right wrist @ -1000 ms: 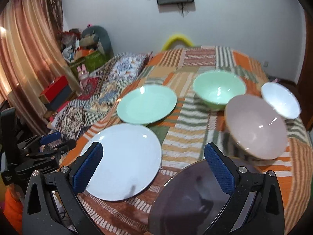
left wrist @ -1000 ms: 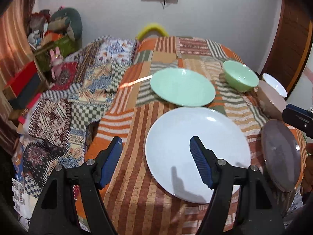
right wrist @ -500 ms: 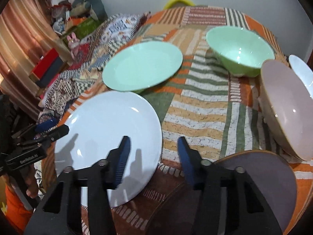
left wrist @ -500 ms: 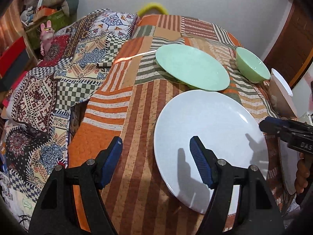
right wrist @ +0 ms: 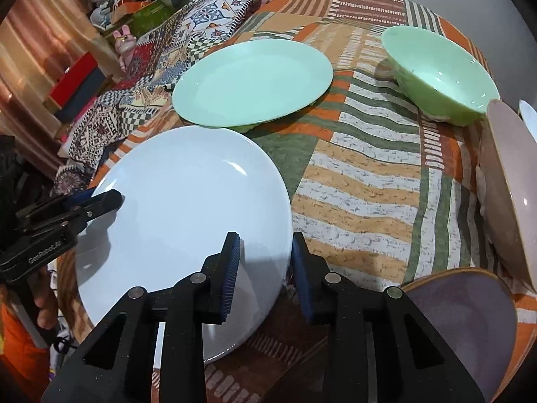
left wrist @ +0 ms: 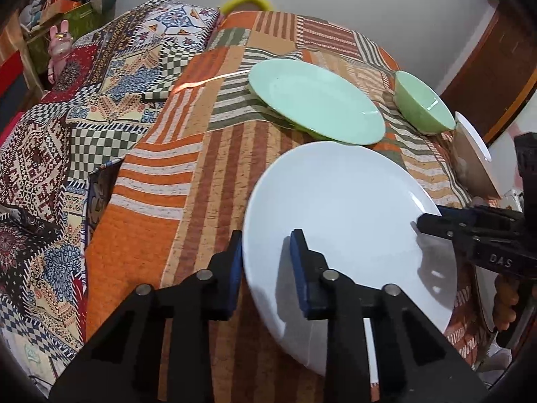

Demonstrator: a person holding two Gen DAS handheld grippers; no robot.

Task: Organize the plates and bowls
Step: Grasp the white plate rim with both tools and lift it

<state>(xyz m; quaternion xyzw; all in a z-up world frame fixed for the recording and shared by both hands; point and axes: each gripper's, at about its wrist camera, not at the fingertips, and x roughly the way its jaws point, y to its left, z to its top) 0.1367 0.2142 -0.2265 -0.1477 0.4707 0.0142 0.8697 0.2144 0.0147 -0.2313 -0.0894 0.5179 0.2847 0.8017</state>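
Note:
A large white plate (left wrist: 349, 215) lies on the patchwork cloth; it also shows in the right wrist view (right wrist: 181, 221). My left gripper (left wrist: 265, 262) straddles its left rim, jaws narrowed with a gap left. My right gripper (right wrist: 265, 265) straddles its right rim the same way. Behind it sit a mint green plate (right wrist: 251, 80) and a green bowl (right wrist: 439, 74). A pink bowl (right wrist: 510, 181) is tilted at the right. A grey-purple plate (right wrist: 463, 329) lies at the near right.
A small white bowl (left wrist: 470, 134) sits behind the pink bowl. A patterned quilt (left wrist: 84, 107) drapes to the left of the table. Boxes and toys (right wrist: 127, 16) stand at the far left by a curtain.
Both grippers moved down and in onto opposite rims of the white plate, and both jaws narrowed from wide open.

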